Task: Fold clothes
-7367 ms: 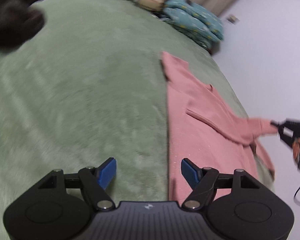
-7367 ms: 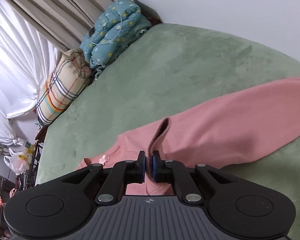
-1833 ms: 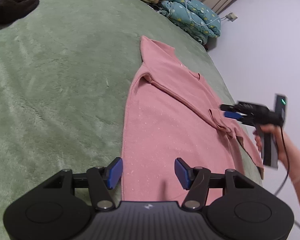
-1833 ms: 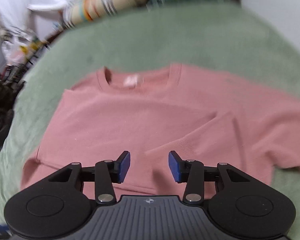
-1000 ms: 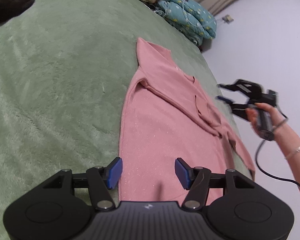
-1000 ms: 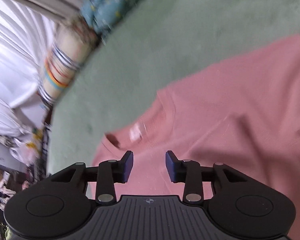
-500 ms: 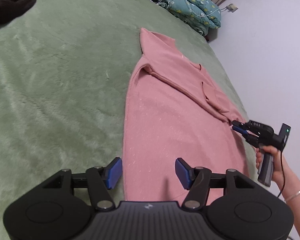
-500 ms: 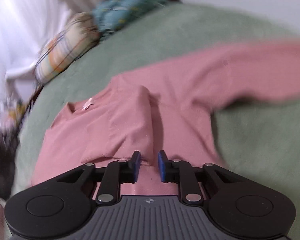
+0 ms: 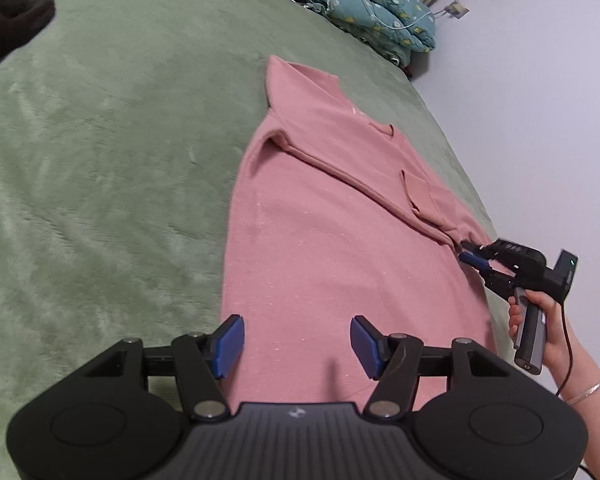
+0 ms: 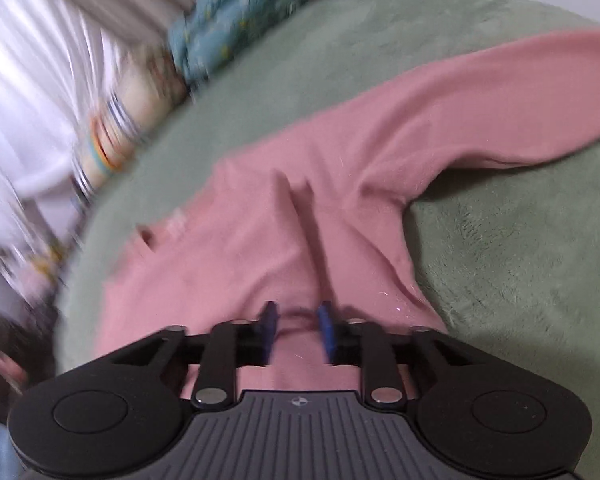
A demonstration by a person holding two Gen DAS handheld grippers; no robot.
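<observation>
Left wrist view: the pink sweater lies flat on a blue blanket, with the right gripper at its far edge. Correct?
Not quite. The blanket is green, not blue, as the left wrist view shows. The pink sweater does lie flat on it, with the right gripper at its far edge.

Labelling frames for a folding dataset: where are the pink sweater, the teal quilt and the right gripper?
pink sweater [image 9: 320, 248], left wrist view, body panel.
teal quilt [image 9: 380, 12], left wrist view, top surface.
right gripper [image 9: 473, 253], left wrist view, between fingertips.
</observation>
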